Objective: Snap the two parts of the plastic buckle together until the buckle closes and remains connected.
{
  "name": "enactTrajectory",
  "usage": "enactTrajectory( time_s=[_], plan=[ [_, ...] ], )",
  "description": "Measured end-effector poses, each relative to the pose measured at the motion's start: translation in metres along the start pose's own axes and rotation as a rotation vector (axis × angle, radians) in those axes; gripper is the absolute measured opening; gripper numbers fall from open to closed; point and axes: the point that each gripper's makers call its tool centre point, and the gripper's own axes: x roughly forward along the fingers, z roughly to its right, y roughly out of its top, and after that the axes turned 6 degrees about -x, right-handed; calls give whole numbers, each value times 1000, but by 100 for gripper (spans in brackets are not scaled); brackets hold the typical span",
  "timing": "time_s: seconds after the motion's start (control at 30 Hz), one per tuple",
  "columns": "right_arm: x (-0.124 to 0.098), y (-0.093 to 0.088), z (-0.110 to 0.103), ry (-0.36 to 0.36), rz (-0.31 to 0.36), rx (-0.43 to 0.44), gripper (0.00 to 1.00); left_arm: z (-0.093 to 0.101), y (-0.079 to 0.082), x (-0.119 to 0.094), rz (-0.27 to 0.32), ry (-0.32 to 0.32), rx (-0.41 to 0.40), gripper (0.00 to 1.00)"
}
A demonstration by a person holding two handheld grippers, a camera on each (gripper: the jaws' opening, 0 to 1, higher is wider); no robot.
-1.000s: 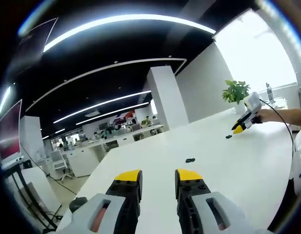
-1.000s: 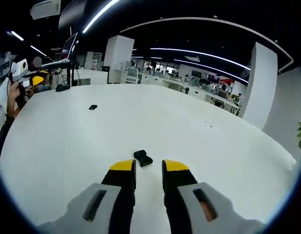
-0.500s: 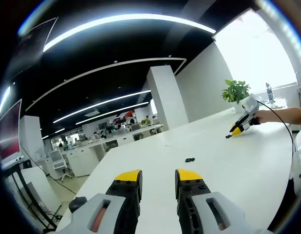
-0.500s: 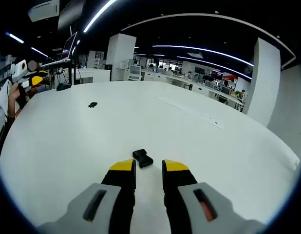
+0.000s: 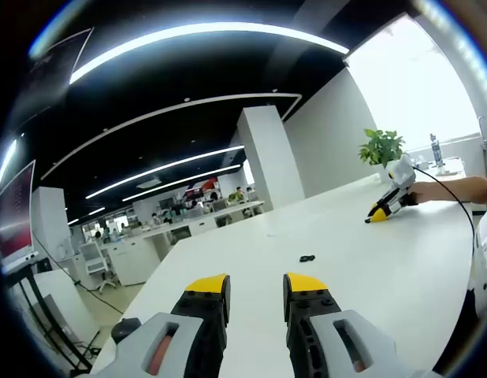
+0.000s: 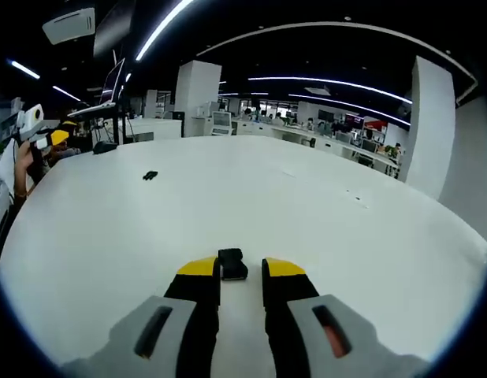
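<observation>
Since a moment ago the right gripper (image 6: 240, 272) has crept up to one black buckle piece (image 6: 232, 264) on the white table (image 6: 322, 236), jaws spread around it, not pinching. Far off, the other piece (image 5: 307, 257) waits ahead of the spread left gripper (image 5: 256, 287).

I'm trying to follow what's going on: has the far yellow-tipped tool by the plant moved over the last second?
Yes. In the left gripper view, the right tool has dropped from above the white table to its surface, edging left, closer beneath the potted plant.
</observation>
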Motion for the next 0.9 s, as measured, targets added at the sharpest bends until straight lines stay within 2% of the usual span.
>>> enactTrajectory(
  time_s=[0.13,0.57,0.9],
  plan=[
    [1,-1,0,6,23,37,20,0,0,-1,1,-1,-1,27],
    [0,0,-7,23,30,29,15,5,-2,2,-1,-13,-2,27],
    [-1,1,-9,25,39,38,14,17,-6,8,-12,-47,1,27]
  ],
)
